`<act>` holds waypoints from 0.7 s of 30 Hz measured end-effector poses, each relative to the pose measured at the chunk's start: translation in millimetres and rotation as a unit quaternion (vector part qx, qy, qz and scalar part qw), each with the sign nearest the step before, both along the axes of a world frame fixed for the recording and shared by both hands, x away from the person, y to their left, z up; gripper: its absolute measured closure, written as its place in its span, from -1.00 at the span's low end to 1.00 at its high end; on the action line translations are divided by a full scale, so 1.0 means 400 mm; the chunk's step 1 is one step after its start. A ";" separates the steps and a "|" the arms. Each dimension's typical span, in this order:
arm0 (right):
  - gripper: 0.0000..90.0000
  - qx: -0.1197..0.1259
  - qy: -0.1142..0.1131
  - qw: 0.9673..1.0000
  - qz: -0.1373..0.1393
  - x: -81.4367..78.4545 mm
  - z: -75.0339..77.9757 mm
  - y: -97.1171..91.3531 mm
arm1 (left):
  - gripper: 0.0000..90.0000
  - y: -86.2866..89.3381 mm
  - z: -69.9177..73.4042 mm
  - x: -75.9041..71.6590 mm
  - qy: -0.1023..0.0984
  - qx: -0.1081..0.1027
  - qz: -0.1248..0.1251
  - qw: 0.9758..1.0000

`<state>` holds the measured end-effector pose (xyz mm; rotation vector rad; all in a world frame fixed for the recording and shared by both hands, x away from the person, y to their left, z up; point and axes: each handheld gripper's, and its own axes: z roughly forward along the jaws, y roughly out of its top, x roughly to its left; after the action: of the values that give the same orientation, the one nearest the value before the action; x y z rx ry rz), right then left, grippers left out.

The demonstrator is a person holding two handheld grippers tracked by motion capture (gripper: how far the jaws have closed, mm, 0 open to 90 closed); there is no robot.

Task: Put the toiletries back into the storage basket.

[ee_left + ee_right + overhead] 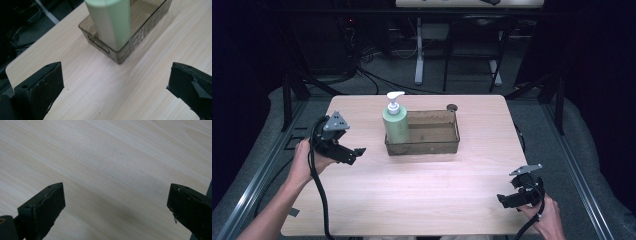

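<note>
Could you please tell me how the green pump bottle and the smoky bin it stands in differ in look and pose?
The pump bottle is opaque pale green, tall and upright; the bin is see-through brownish grey, low and long. The bottle fills the bin's left end, and the rest of the bin lies bare. Both sit on the wooden table.

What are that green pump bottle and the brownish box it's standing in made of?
The pale green pump bottle looks like smooth, opaque plastic with a soft sheen and a white pump. The brownish rectangular bin seems to be tinted see-through plastic: the bottle's base and the wood-grain table show through its walls.
</note>
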<state>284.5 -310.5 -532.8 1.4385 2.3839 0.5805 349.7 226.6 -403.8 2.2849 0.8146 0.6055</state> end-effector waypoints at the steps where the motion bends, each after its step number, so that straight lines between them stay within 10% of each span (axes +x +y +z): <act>1: -0.98 -0.001 0.001 1.000 0.000 0.000 0.000 0.000 | -1.00 0.004 -0.021 -0.010 0.002 -0.003 0.005 1.000; 21: -1.00 -0.006 -0.018 1.000 -0.006 -0.003 0.001 -0.007 | -1.00 0.040 -0.307 -0.066 0.075 -0.017 0.042 0.996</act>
<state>283.3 -313.2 -532.4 1.4242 2.3461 0.5832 323.1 242.8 -526.4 2.2947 0.9897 0.4560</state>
